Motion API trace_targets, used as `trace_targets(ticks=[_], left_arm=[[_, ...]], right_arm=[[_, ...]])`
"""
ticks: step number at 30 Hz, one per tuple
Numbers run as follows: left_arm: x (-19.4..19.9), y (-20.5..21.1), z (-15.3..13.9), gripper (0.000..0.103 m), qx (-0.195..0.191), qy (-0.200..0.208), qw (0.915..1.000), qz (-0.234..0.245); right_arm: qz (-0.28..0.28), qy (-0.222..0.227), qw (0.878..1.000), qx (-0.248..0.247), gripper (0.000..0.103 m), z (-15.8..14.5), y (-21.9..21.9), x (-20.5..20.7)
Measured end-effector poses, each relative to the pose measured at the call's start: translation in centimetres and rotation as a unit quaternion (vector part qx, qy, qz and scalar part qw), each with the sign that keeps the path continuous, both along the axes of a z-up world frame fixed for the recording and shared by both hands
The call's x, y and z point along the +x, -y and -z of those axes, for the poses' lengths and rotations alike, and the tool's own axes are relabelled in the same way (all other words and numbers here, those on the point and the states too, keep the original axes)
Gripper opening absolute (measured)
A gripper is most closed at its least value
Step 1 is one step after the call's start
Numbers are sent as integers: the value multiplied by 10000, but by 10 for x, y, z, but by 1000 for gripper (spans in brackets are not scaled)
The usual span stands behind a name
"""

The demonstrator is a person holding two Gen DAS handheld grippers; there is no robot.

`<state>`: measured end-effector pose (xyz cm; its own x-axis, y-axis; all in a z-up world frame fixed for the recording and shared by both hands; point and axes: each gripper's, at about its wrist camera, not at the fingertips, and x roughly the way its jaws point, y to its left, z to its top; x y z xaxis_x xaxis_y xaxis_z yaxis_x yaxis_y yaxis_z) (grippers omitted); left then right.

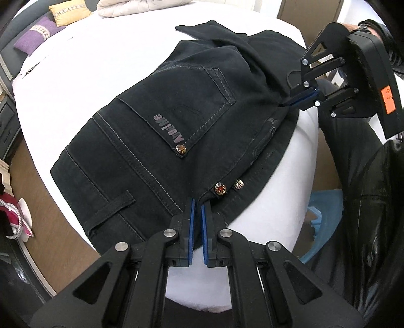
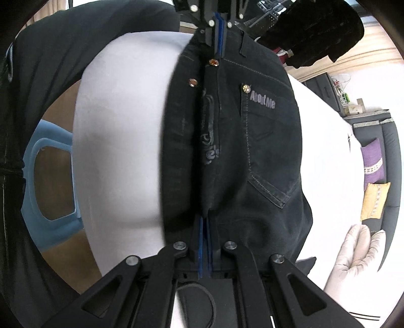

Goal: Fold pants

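On a white-covered surface (image 1: pixel 88 63) we see black pants (image 1: pixel 161 126) lying folded lengthwise, back pocket up, with their waistband end near the edge closest to us. Beyond the surface stands a dark sofa holding a purple cushion (image 1: pixel 38 35) and a yellow cushion (image 1: pixel 68 12), with a pale bundle of bedding (image 1: pixel 118 7) beside them. A blue plastic stool (image 2: pixel 50 176) sits on the brown floor below the edge. Our left gripper (image 1: pixel 198 204) pinches the waistband edge, its blue pads nearly together. Our right gripper (image 2: pixel 205 222) is clamped tight on the fabric at the crotch end.
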<state>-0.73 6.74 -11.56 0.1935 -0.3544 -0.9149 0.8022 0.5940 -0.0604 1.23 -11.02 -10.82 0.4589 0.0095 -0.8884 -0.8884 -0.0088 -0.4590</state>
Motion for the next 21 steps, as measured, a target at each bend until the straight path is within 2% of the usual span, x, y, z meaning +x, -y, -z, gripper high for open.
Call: trace_targets(ticks=[6,10,16,21], left_arm=[[-6,-1,0,4,97,6,9999,51],[-11,-4,5,4,16,-13,10000,-39],[-10,-13,10,9,-98,127,9995,-261],[-16,-18,-13,13,-114,95,9990,-430]], right_arm=[[111,92,9999,20,4,4,0,-22],[112,165,9998,-19,4,9,10,-46],[225,271,9994,-63,4,19,7,-56],[551,264,9981,120,6,23,3,-60]])
